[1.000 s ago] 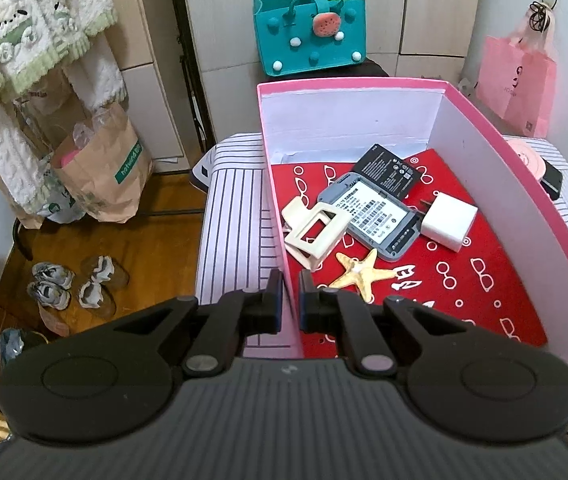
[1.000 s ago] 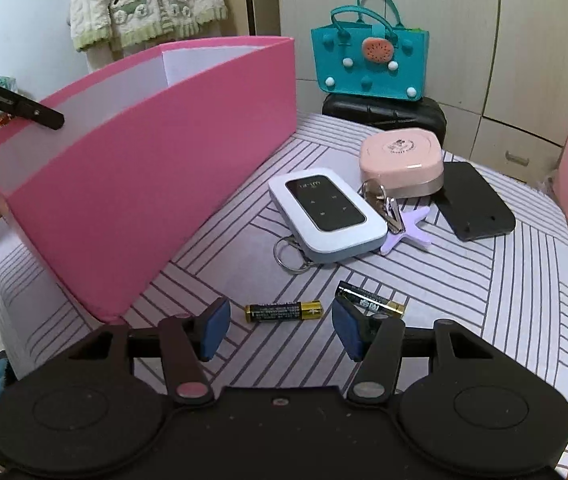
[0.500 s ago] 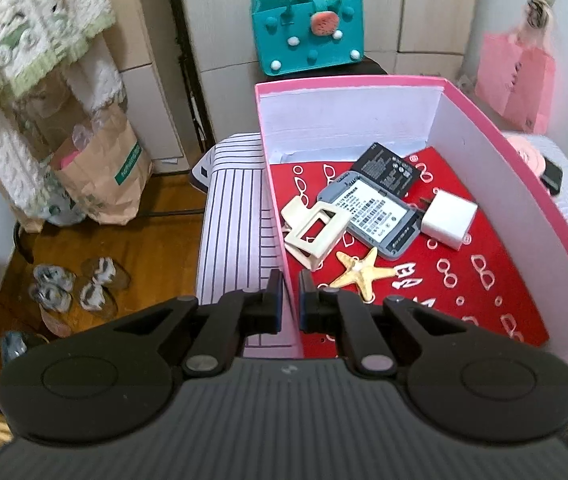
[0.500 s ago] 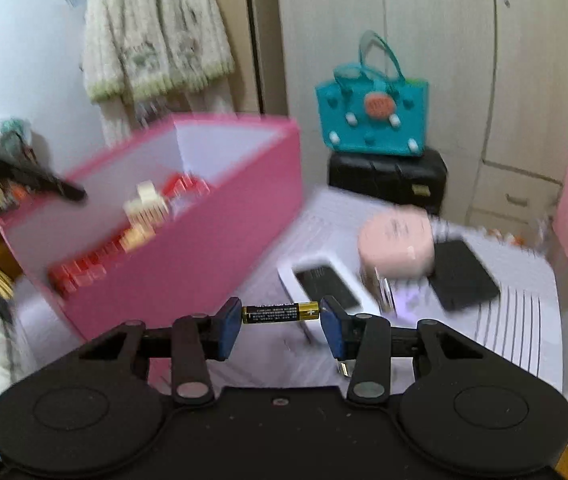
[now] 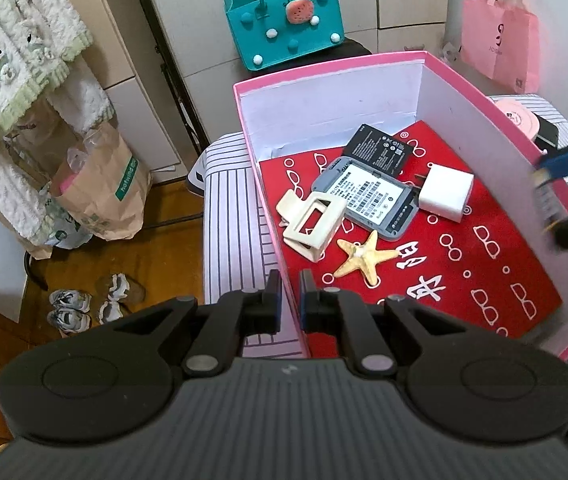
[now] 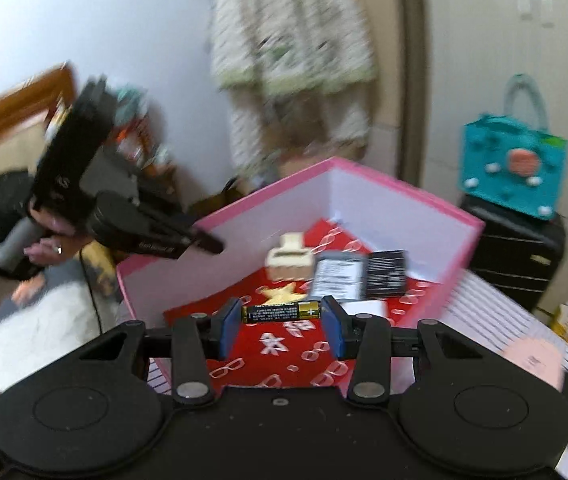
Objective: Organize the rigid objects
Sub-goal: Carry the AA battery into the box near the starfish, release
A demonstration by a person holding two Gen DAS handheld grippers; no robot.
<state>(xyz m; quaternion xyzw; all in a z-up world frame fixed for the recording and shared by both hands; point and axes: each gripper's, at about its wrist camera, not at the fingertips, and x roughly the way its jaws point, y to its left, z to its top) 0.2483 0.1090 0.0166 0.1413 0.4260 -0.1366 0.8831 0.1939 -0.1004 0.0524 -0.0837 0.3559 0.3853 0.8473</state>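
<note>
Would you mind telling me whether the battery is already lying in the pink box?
Not yet. The battery is clamped end to end in the right gripper, held above the pink box and its red lining.

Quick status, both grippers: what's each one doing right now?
Left gripper: shut on the pink box wall.
Right gripper: shut on a battery, end to end, over the box.

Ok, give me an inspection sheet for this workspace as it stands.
Surface: striped table.
Job's things: AA battery; pink box holding hair claw clip, starfish, router, flat battery pack, white charger.
Clutter: pink compact.
Grippers: left gripper shut on box wall; right gripper shut on battery over the box.
Cables: nothing seen.
Surroundings: teal bag, shoes.
</note>
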